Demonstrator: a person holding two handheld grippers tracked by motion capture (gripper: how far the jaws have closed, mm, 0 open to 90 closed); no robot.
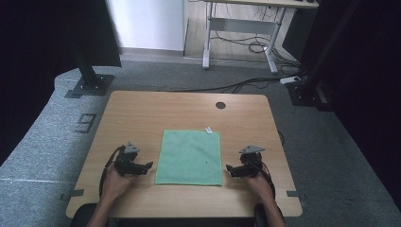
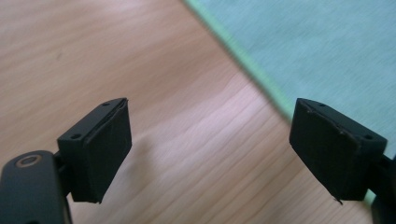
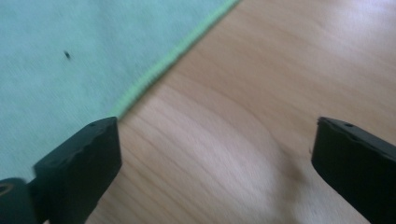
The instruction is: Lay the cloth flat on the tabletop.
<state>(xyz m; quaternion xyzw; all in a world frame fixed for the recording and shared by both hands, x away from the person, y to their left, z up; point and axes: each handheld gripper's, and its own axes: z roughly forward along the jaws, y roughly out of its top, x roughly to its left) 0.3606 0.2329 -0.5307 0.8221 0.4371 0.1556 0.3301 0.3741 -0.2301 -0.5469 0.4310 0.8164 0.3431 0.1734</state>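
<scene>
A green cloth (image 1: 189, 156) lies flat on the wooden table (image 1: 142, 113), with a small white tag (image 1: 208, 129) at its far right corner. My left gripper (image 1: 150, 165) rests just off the cloth's left edge, pointing toward it. In the left gripper view my left gripper (image 2: 210, 135) stands open over bare wood, and the cloth (image 2: 317, 46) lies ahead to the right. My right gripper (image 1: 228, 168) sits just off the cloth's right edge. In the right gripper view my right gripper (image 3: 215, 154) is wide open and holds nothing, with the cloth (image 3: 70, 70) at the upper left.
A round dark hole (image 1: 220, 105) marks the table's far side. Beyond the table, black frame posts (image 1: 87, 71) stand on the grey carpet, and a white desk frame (image 1: 236, 28) stands with cables (image 1: 250, 47) on the floor.
</scene>
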